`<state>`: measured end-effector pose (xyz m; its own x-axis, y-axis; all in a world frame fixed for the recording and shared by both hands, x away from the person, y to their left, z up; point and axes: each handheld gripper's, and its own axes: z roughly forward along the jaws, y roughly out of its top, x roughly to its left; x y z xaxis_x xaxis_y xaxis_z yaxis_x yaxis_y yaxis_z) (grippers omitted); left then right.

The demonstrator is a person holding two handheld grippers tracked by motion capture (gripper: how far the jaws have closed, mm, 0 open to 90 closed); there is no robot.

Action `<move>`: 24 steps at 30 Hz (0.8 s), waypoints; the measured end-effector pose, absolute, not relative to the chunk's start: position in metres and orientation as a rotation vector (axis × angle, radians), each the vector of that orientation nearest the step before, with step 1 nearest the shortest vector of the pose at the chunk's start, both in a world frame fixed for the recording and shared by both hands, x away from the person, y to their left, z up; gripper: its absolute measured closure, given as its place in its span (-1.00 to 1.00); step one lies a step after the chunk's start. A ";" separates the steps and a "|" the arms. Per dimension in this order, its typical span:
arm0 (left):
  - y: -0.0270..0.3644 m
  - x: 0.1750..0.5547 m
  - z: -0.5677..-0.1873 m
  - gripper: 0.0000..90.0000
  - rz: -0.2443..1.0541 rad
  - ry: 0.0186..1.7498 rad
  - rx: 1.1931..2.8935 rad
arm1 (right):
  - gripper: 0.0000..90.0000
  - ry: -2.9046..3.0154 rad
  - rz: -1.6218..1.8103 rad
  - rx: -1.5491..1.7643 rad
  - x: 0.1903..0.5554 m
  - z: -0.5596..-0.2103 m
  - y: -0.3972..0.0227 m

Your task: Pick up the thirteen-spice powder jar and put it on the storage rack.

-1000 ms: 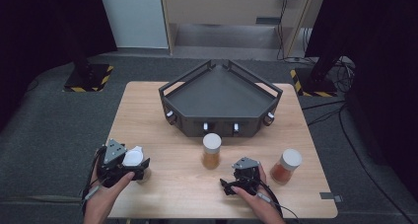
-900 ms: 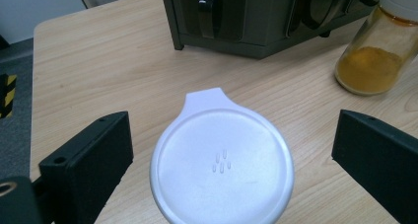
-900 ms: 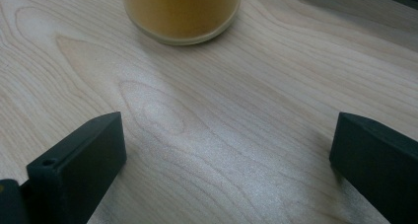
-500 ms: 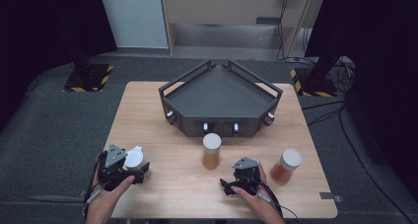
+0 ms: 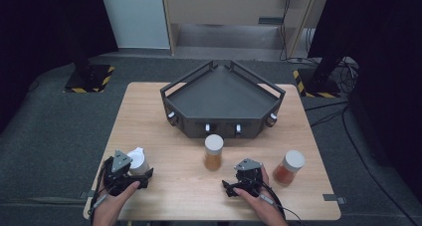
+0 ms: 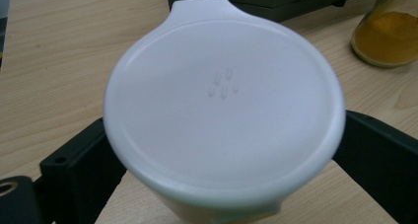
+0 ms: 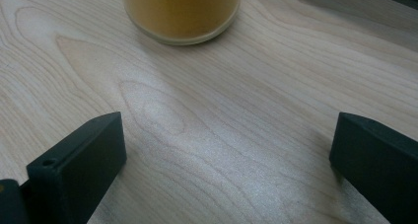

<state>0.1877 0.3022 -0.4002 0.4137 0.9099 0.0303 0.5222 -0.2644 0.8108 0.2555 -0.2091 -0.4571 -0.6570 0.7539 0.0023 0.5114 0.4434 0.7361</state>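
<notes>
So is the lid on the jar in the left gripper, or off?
On. The white lid covers the whole top of the jar sitting between the left gripper's jaws, with no gap at the rim.

We see a pale wooden desk (image 5: 169, 106) with fine brown grain. On it stands a dark grey, near-black tray (image 5: 222, 94) with small white knobs along its front. The jar between our left tool's (image 6: 224, 150) black jaws has a plain white lid (image 6: 224, 108). The middle jar (image 5: 214, 153) holds yellow-orange powder under a white cap; the jar at the right (image 5: 288, 168) holds reddish-orange powder, also white-capped. Our right tool (image 7: 224, 150) is black too. The floor (image 5: 54, 131) is dark grey, and yellow-and-black stripes mark the stand base (image 5: 89, 79).
</notes>
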 end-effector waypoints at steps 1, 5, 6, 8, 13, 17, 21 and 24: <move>0.302 0.187 -0.402 -0.97 0.659 1.222 1.919 | -0.98 2.373 1.043 1.081 0.255 -0.457 -0.209; 0.303 0.186 -0.407 -0.96 0.665 1.226 1.913 | -0.98 2.373 1.043 1.081 0.255 -0.457 -0.209; 0.303 0.186 -0.408 -0.96 0.667 1.227 1.909 | -0.98 2.373 1.044 1.081 0.255 -0.457 -0.209; 0.303 0.185 -0.411 -0.96 0.670 1.225 1.913 | -0.98 2.373 1.044 1.082 0.255 -0.457 -0.209; 0.303 0.184 -0.419 -0.94 0.678 1.220 1.911 | -0.98 2.373 1.043 1.081 0.255 -0.457 -0.209; 0.302 0.183 -0.424 -0.91 0.688 1.224 1.900 | -0.98 2.373 1.044 1.082 0.255 -0.457 -0.209; 0.302 0.182 -0.427 -0.87 0.695 1.230 1.886 | -0.98 2.373 1.044 1.082 0.255 -0.457 -0.209; 0.302 0.182 -0.430 -0.84 0.695 1.229 1.884 | -0.98 2.373 1.044 1.081 0.255 -0.457 -0.209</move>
<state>0.1824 0.3019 -0.4299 0.3865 0.9217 0.0334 0.5033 -0.2411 0.8298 0.2554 -0.2091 -0.4572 -0.6570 0.7539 0.0023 0.5112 0.4433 0.7363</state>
